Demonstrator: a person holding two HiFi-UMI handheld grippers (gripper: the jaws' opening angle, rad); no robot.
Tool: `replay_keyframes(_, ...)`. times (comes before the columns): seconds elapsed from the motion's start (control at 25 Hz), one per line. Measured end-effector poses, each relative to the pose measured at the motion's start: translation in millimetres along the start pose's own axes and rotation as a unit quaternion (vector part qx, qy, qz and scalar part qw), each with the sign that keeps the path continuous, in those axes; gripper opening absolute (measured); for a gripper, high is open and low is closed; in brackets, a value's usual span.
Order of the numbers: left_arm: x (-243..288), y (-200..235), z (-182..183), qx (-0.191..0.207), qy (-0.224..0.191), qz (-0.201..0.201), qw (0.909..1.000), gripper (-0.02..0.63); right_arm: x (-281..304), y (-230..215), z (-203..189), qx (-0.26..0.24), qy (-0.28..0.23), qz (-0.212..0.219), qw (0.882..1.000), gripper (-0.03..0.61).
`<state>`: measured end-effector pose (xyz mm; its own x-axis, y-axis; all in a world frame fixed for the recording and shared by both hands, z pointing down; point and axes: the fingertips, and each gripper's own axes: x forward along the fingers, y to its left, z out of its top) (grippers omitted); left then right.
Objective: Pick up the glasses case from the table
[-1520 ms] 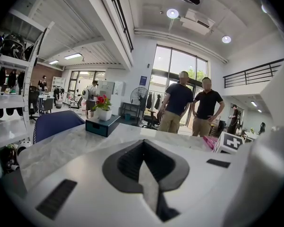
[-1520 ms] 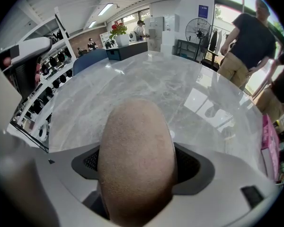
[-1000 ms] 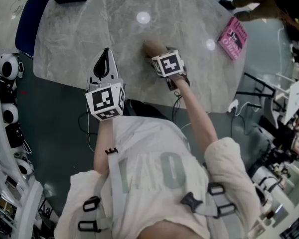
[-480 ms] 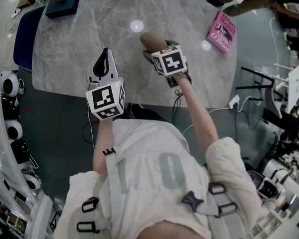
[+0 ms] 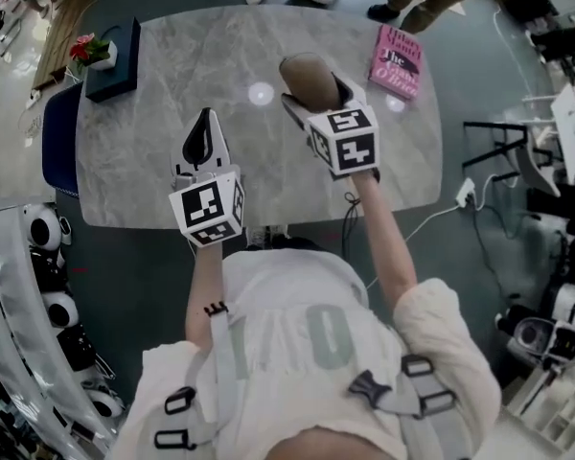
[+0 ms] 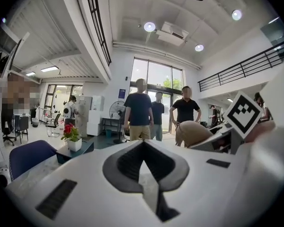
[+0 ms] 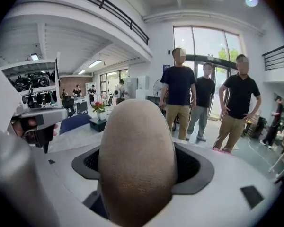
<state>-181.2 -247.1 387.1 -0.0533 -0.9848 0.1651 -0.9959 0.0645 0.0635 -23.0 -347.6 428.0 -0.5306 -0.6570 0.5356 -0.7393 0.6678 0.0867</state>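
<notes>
The right gripper (image 5: 318, 103) clamped the tan glasses case (image 5: 305, 77), long axis running forward out of its jaws, apparently off the surface (image 5: 172, 84); the left gripper (image 5: 203, 140) was clenched, empty.

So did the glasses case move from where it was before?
Yes. Held in the right gripper, the glasses case has come up toward the camera and now sits nearer the pink book on the grey table.

left gripper (image 5: 204, 127) pinched empty, right gripper (image 5: 316, 94) clamps glasses case (image 5: 305, 73).
</notes>
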Motion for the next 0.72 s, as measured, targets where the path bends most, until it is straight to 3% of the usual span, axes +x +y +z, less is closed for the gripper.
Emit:
replay_keyframes(0.24,-2,-26,45,0.024,-0.050,-0.036,0.9978,0.003,-64,-19,41,-0.010,-0.127,-0.053,0.990,0.405)
replay_keyframes(0.44,-9,-45,69,0.036,-0.079,-0.057,0.9946,0.003,-113,-19,53,-0.012,-0.195,-0.086,0.977,0.405)
replay_keyframes(0.72,-12,-57,94,0.052,-0.121,-0.074,0.9885,0.003,-172,-34,63,0.011,-0.314,-0.137,0.939,0.405)
